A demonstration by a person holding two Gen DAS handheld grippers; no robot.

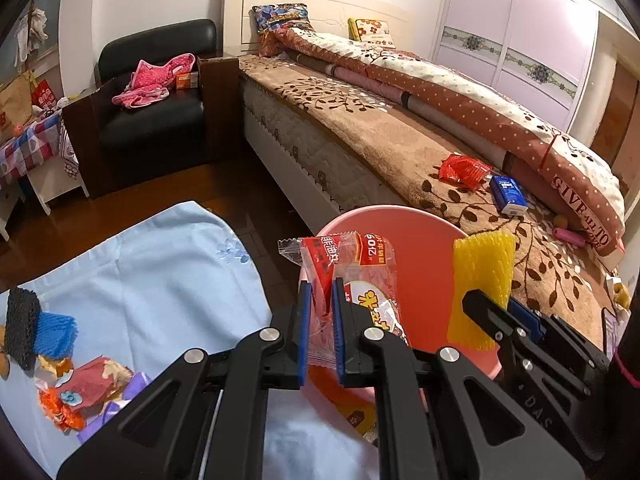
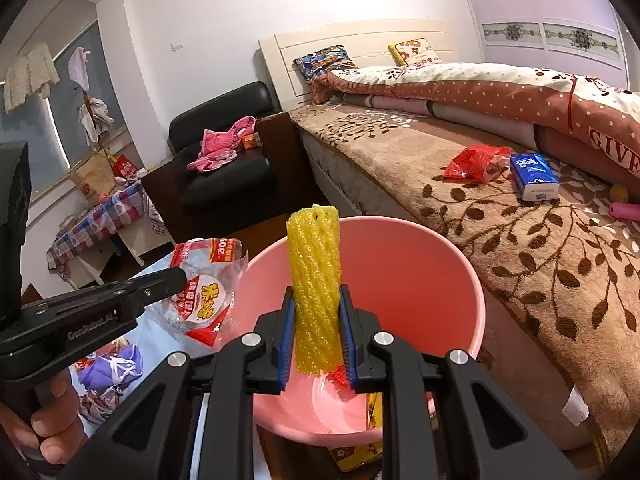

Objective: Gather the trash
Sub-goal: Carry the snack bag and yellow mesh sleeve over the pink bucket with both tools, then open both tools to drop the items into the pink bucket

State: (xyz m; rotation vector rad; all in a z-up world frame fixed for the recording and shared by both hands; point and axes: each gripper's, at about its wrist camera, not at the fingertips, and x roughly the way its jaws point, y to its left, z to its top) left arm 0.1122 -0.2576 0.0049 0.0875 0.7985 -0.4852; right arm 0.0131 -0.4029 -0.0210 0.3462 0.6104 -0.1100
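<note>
The left gripper [image 1: 321, 320] pinches a snack wrapper [image 1: 352, 276]; the right gripper [image 2: 317, 328] clamps yellow foam netting [image 2: 315, 280]; both hang over the pink bin [image 2: 420, 264] just ahead; next, let go.

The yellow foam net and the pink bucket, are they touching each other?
Apart. In the right wrist view the right tool clamps the yellow foam net upright above the pink bucket; its lower end hangs clear of the bucket's inside.

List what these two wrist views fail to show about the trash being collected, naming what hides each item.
- Pink bucket floor, right wrist view: largely hidden by the right gripper and yellow foam net.
- Snack wrapper lower part, left wrist view: hidden by the left gripper.
- Trash pile on the blue cloth: partly cut off by the frame edge.
</note>
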